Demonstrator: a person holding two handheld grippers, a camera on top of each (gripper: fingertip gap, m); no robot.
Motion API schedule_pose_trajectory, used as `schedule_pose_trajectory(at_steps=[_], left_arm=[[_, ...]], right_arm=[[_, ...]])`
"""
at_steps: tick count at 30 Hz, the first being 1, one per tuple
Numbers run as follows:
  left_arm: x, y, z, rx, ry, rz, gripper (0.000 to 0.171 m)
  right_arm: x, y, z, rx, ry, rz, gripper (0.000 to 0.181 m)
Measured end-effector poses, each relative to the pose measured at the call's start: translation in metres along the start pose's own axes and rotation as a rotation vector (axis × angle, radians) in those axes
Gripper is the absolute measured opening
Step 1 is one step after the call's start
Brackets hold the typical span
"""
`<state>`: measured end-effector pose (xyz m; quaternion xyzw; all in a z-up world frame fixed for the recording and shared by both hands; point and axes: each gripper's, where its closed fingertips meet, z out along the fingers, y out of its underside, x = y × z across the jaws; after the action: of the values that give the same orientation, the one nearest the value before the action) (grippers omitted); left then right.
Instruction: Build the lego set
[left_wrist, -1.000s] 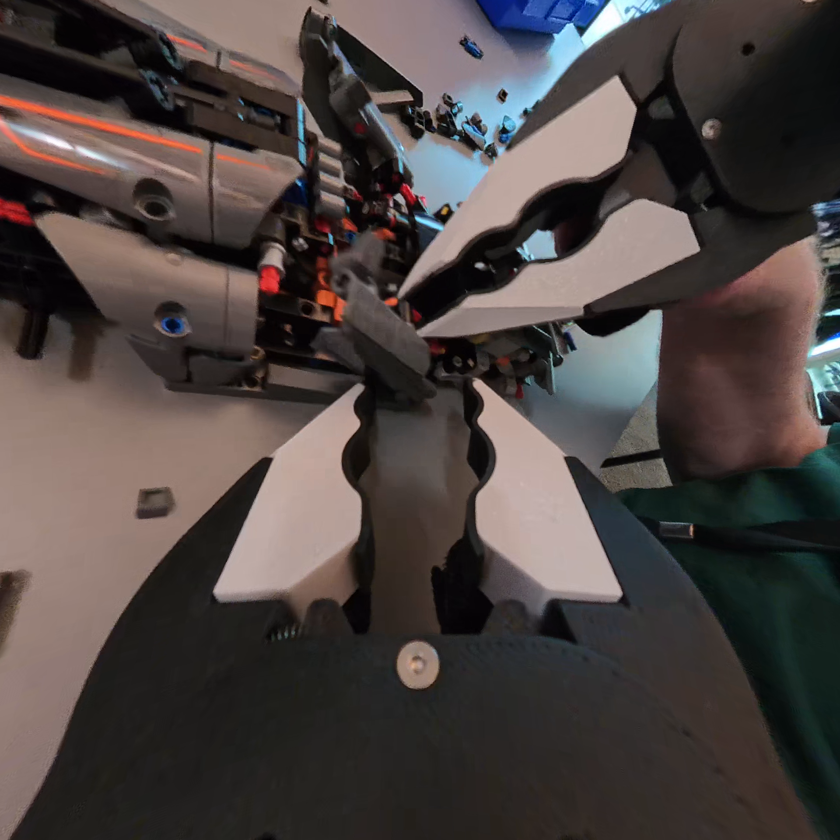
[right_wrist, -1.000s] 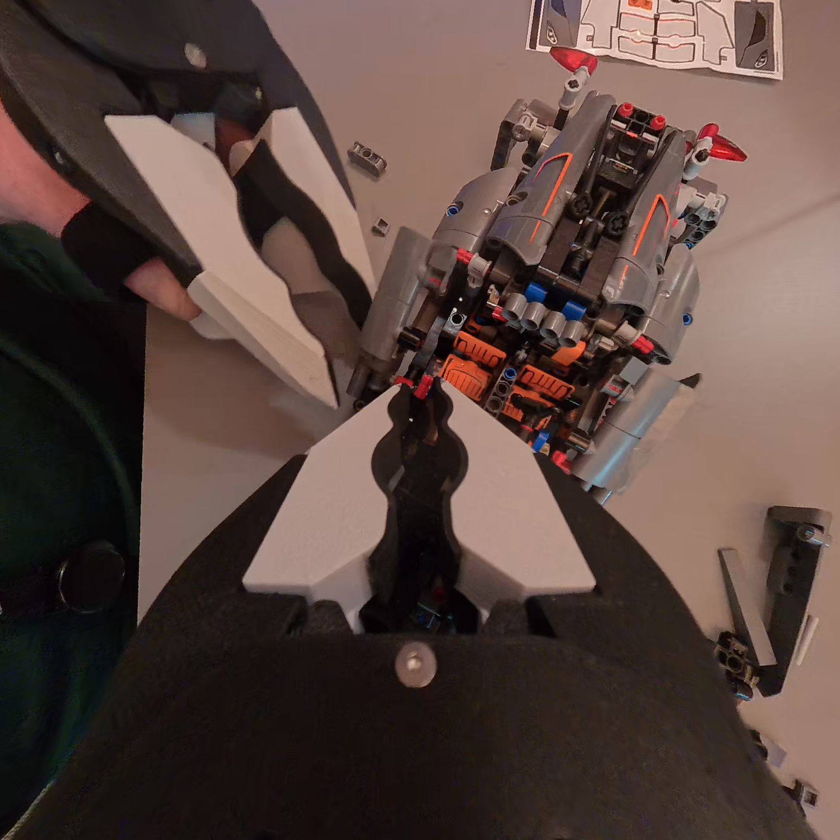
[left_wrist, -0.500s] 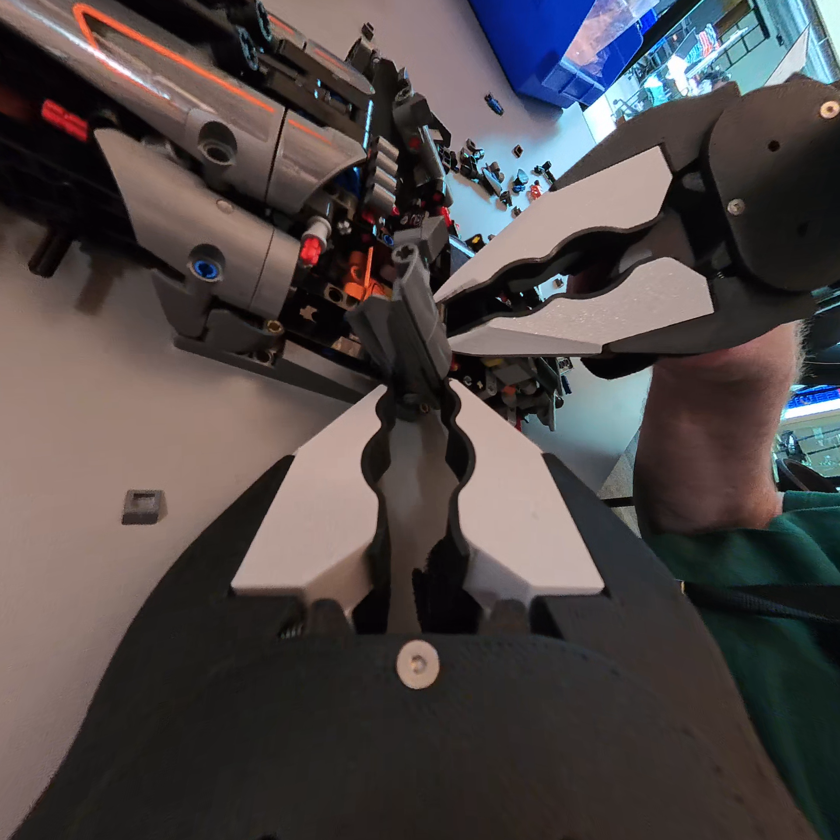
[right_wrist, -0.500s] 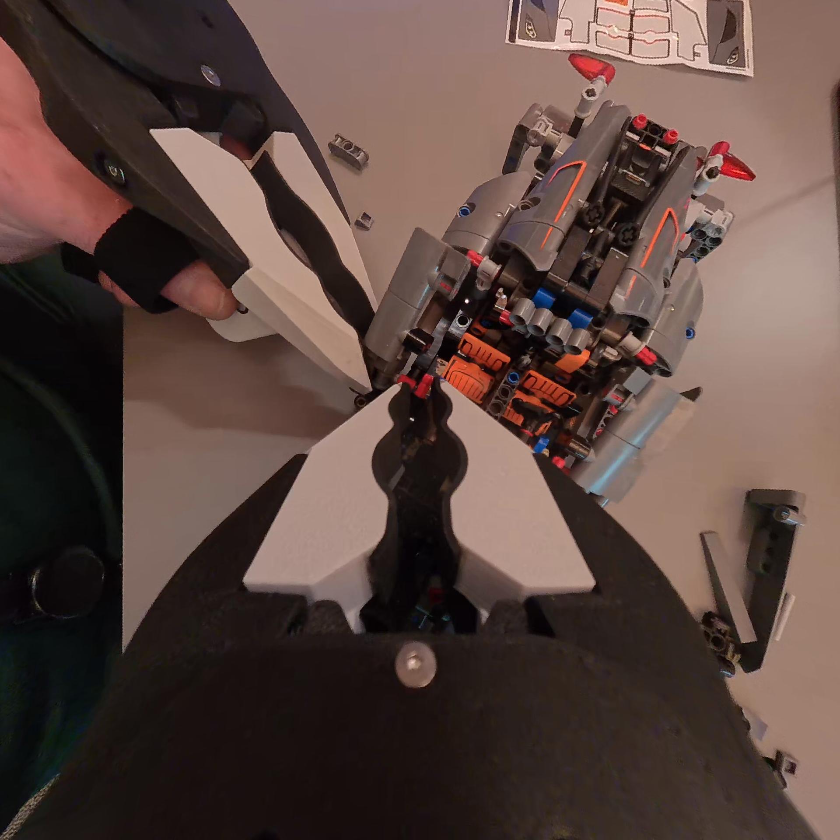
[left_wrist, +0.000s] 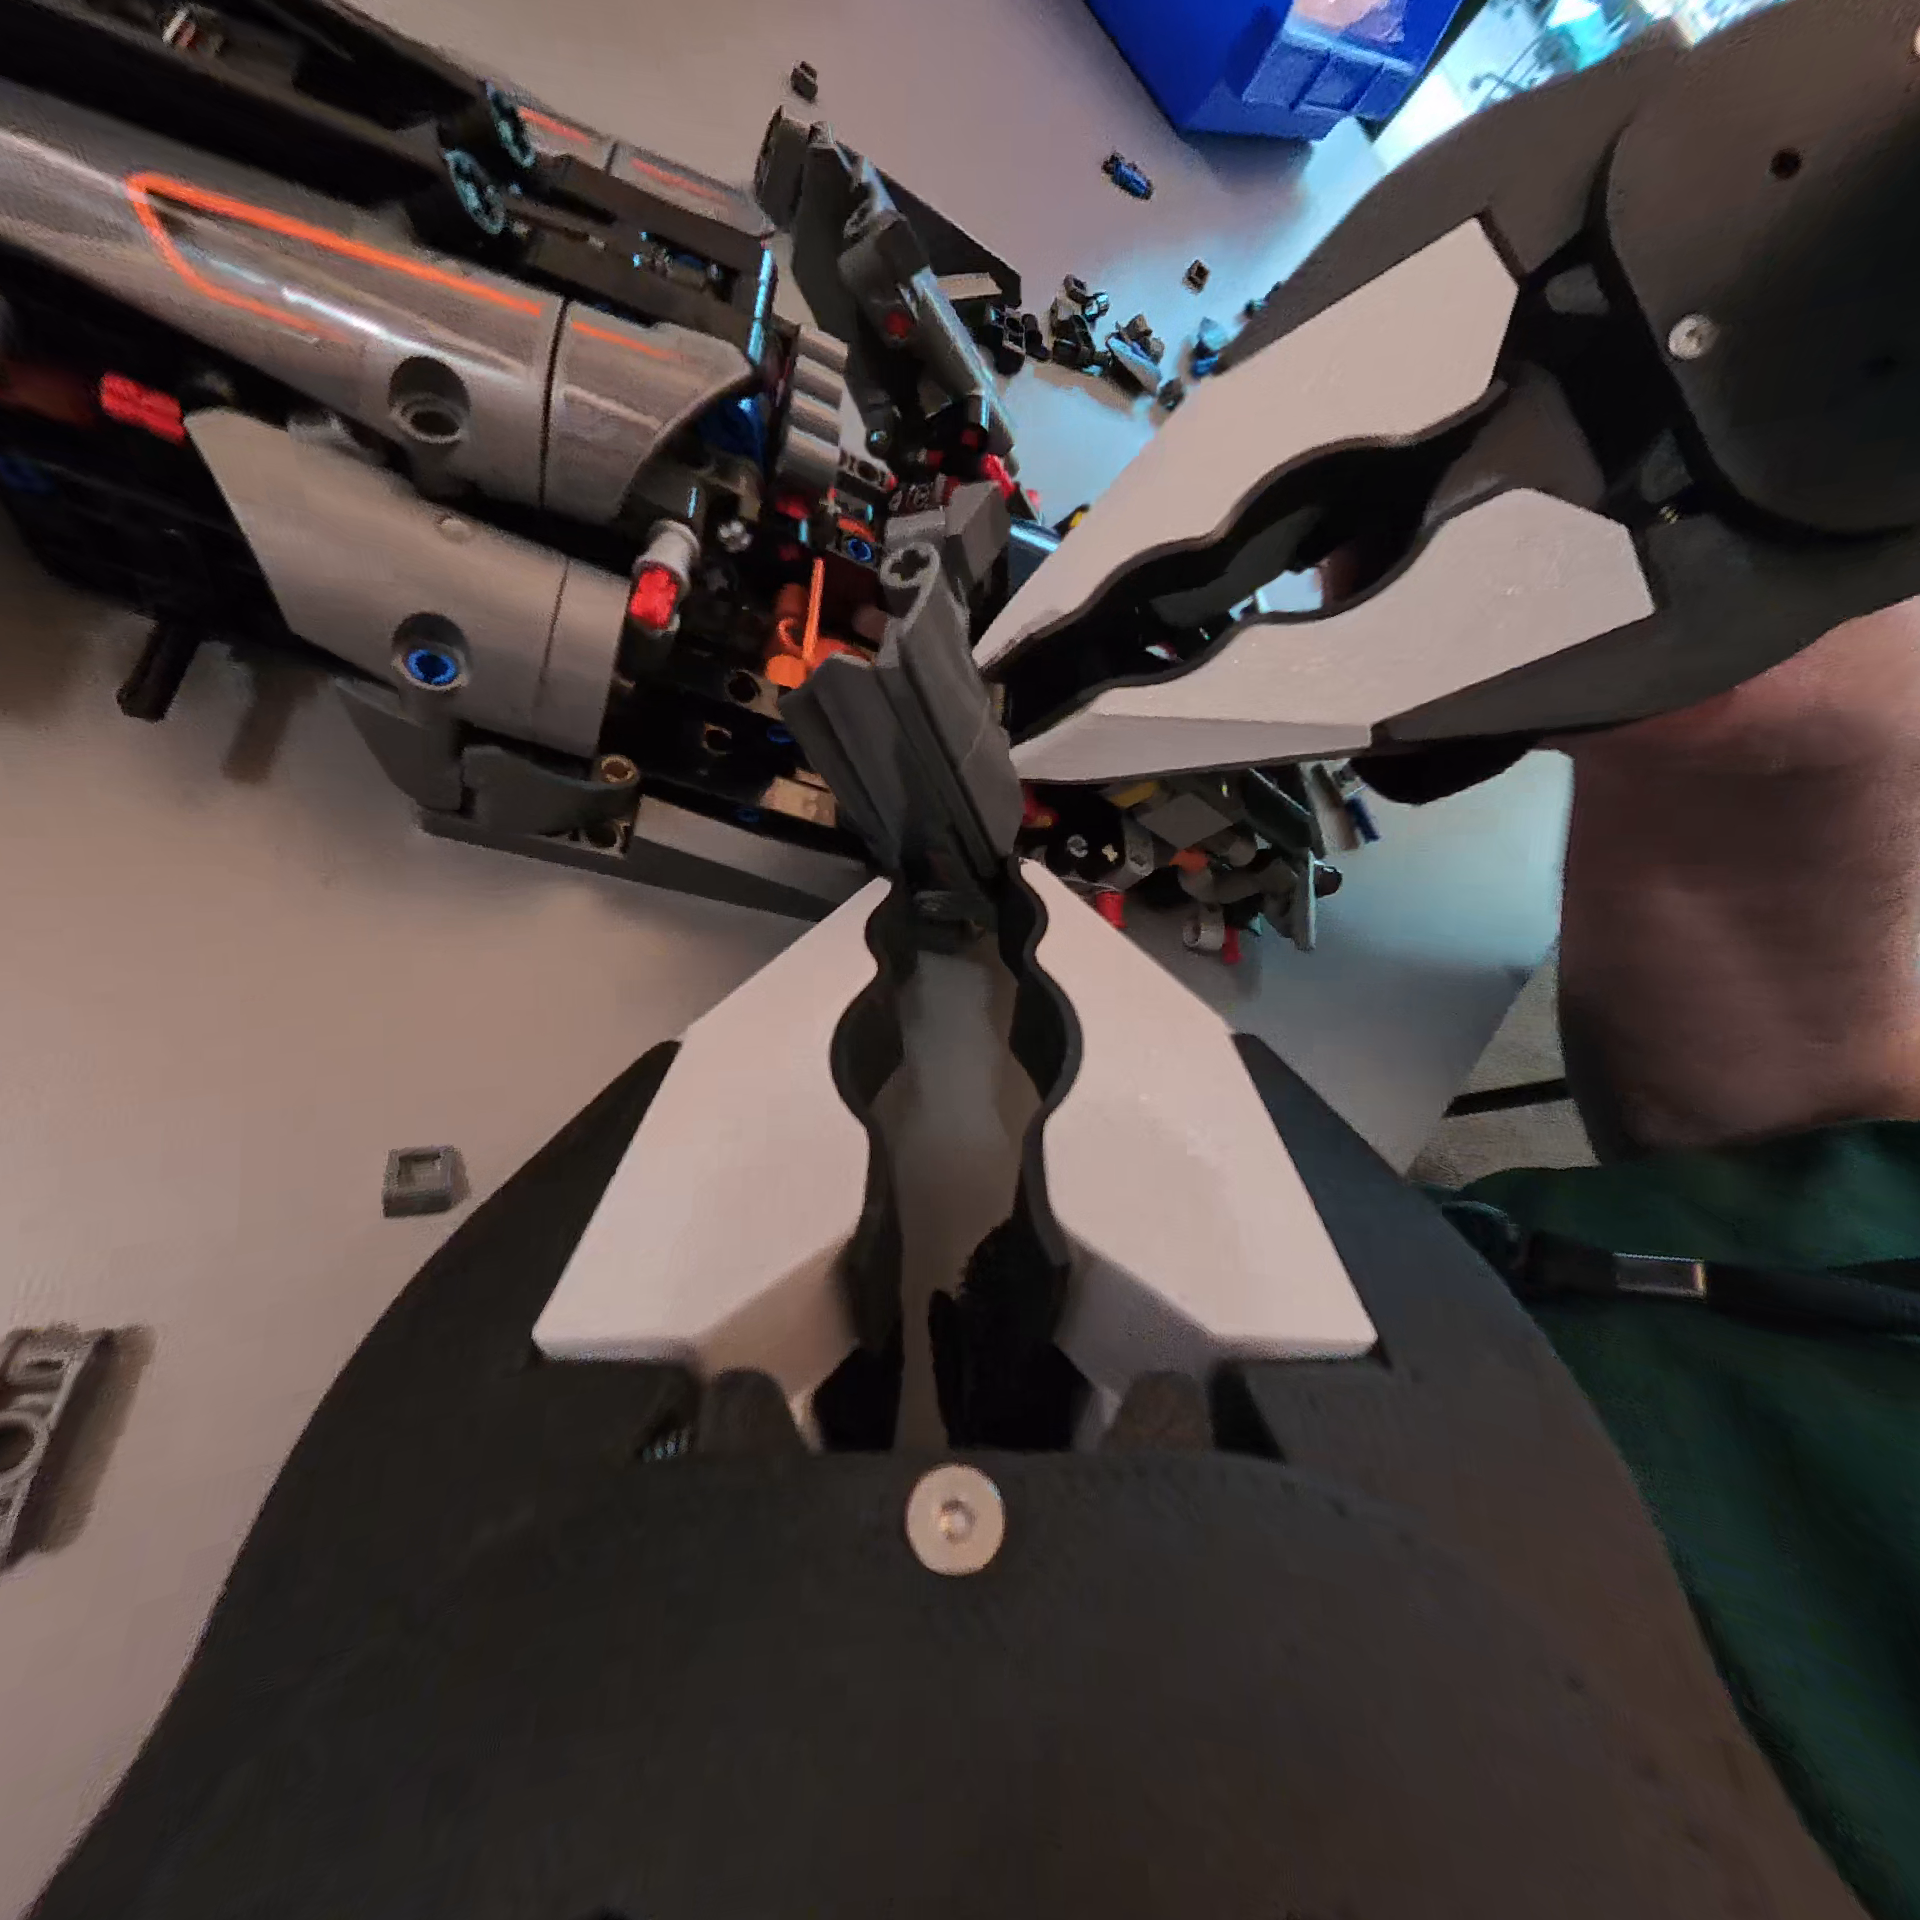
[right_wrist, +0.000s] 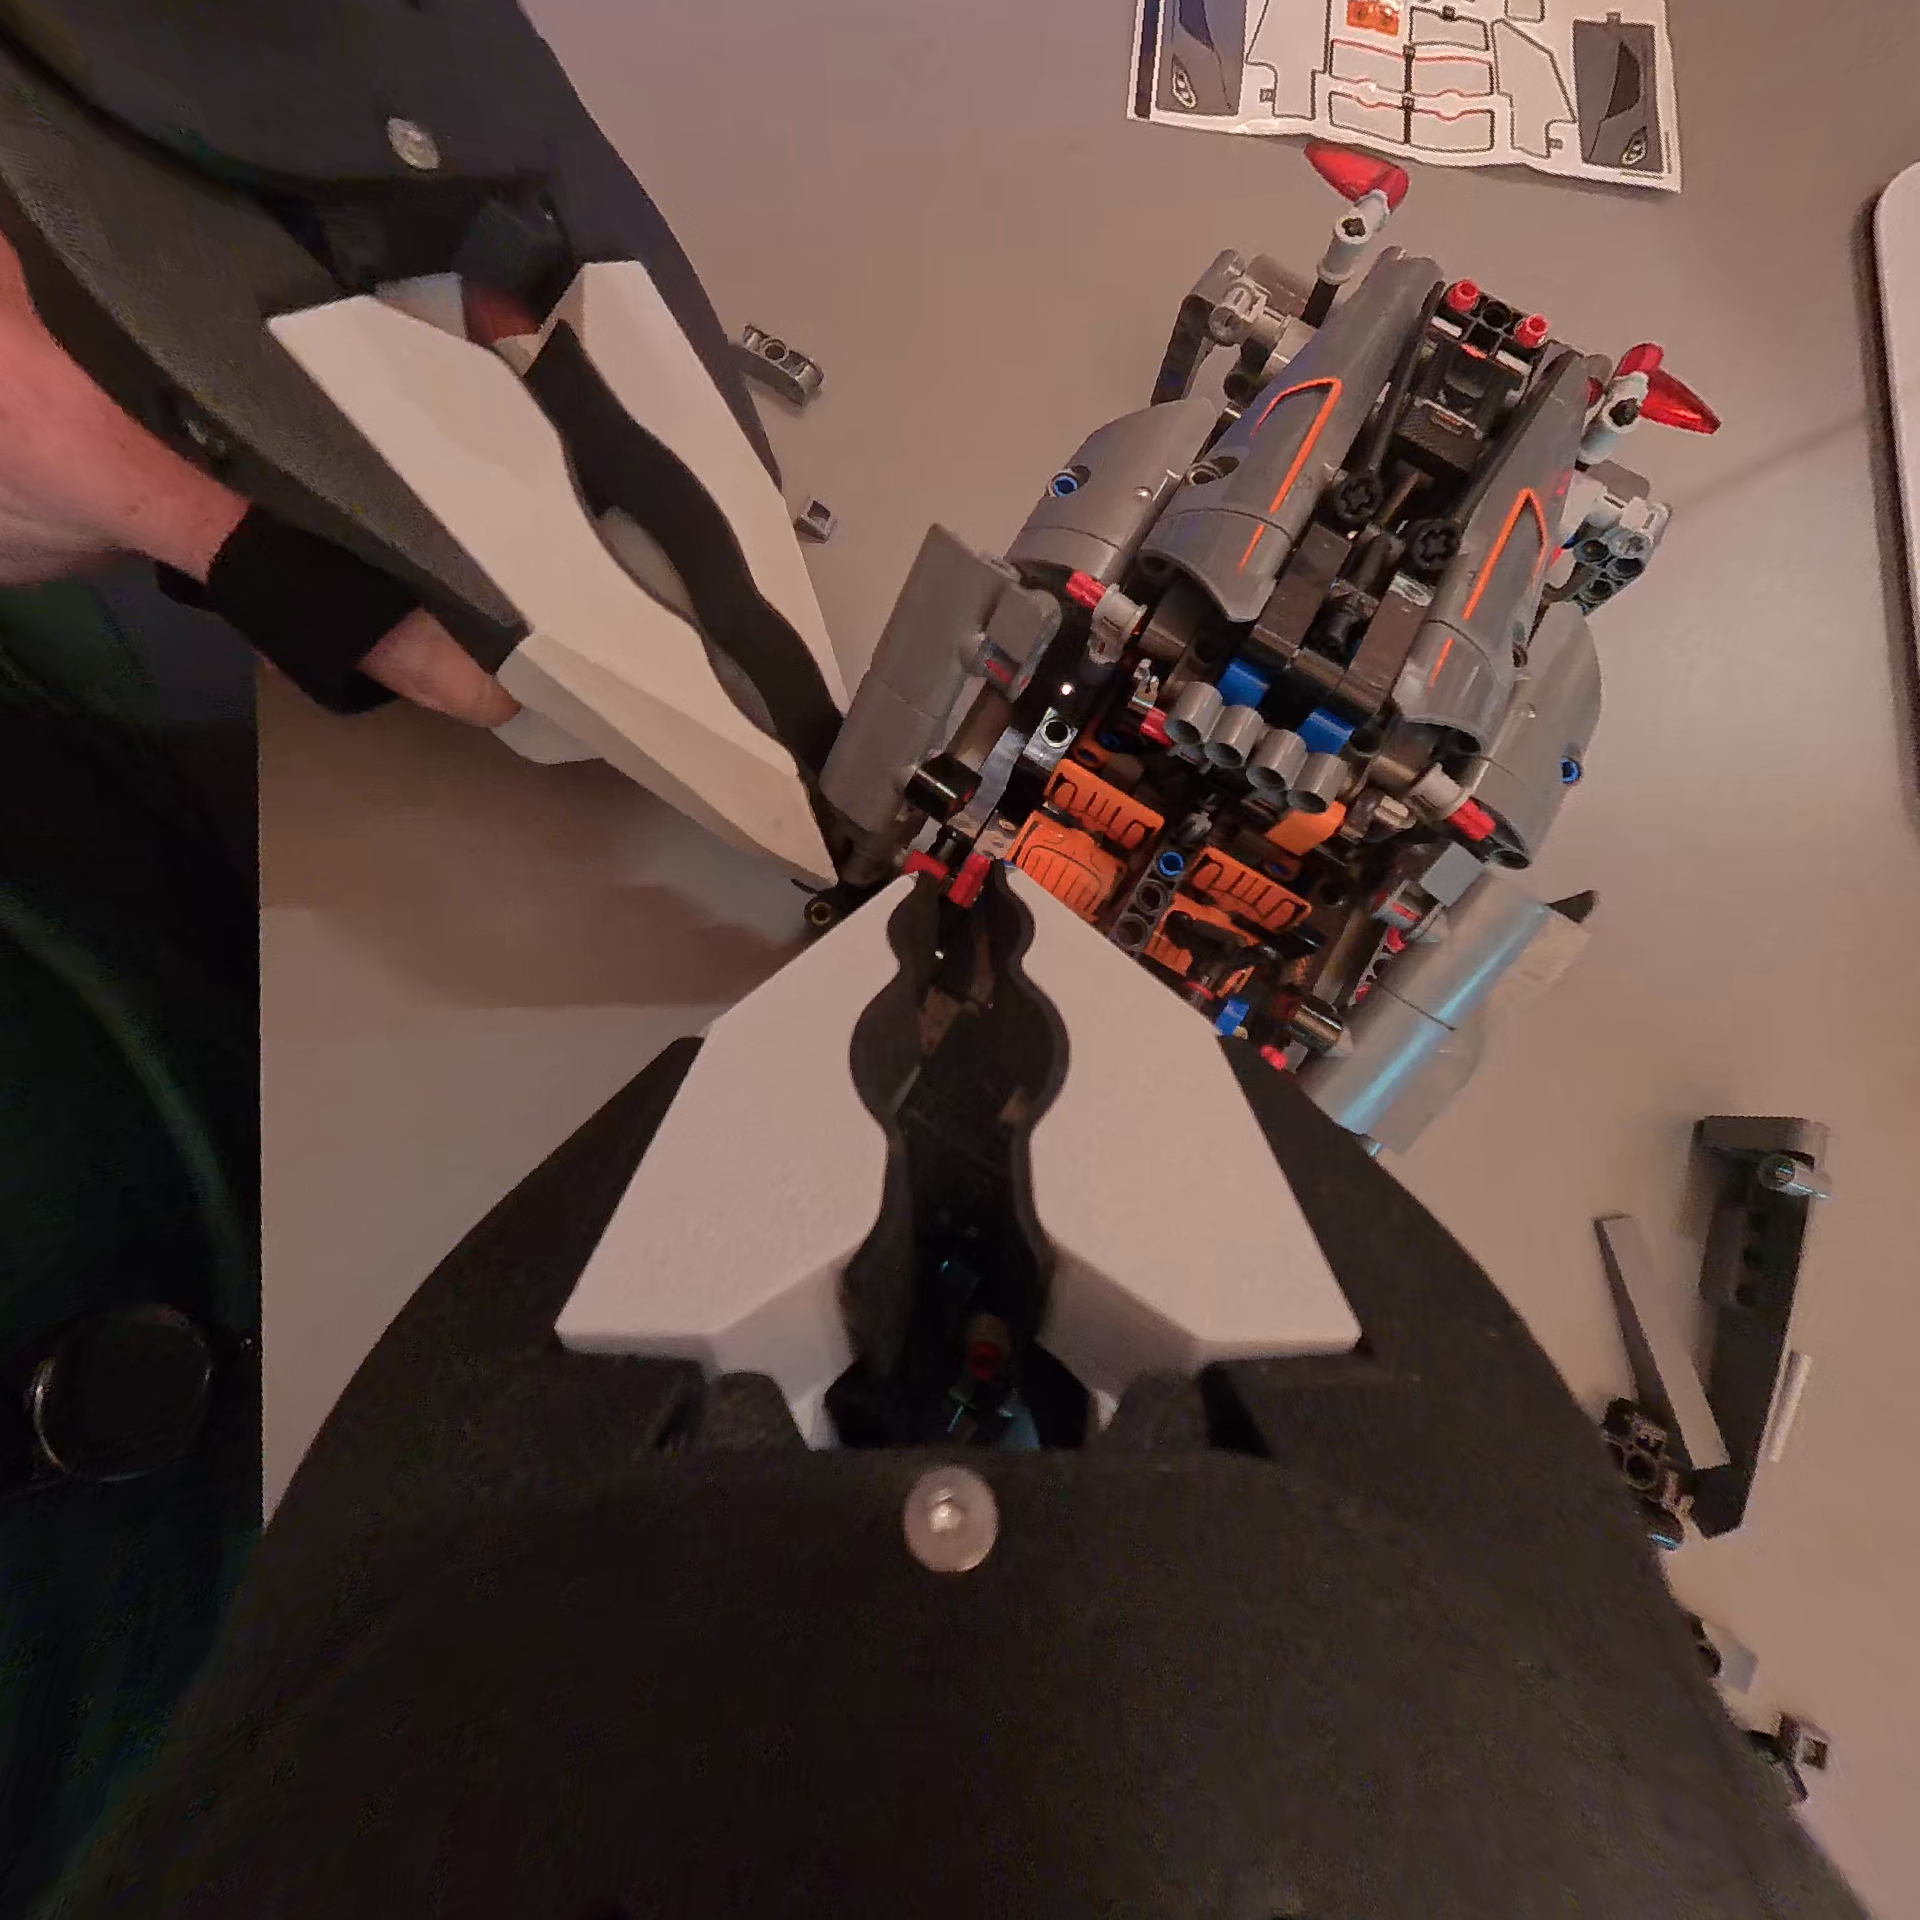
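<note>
**me:** My left gripper (left_wrist: 951, 896) has its jaws pinched on a dark grey panel piece (left_wrist: 914, 727), held against the lego model (right_wrist: 1278, 675). The right gripper (right_wrist: 961, 896) is clamped on the model's near end.

**other:** Where's the model?

**me:** Mid-counter (right_wrist: 623, 1039), sticker sheet (right_wrist: 1403, 94) at the far edge.

Cool daylight spills in at the upper right of the left wrist view, where the model (left_wrist: 436, 436) blurs toward the left edge. The right wrist view is dimmer and warmer, its table (right_wrist: 499, 1091) crossed by soft shadows; both bend strongly at the edges.
</note>
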<state>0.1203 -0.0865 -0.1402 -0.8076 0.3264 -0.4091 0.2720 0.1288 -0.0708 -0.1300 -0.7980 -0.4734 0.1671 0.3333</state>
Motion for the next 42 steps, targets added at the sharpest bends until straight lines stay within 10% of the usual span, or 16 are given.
schedule_pose_trajectory(at_steps=[13, 25, 42], left_arm=[[-0.002, 0.003, -0.001, -0.042, -0.151, 0.374, 0.021], [0.002, -0.010, 0.002, 0.043, 0.080, -0.082, 0.039], [-0.003, -0.008, 0.000, 0.021, 0.040, -0.010, 0.012]], right_arm=[[-0.003, -0.001, 0.001, 0.015, -0.015, -0.011, 0.008], [-0.002, -0.001, 0.000, 0.018, -0.013, -0.013, 0.007], [0.002, 0.001, 0.000, 0.011, -0.003, -0.020, 0.007]])
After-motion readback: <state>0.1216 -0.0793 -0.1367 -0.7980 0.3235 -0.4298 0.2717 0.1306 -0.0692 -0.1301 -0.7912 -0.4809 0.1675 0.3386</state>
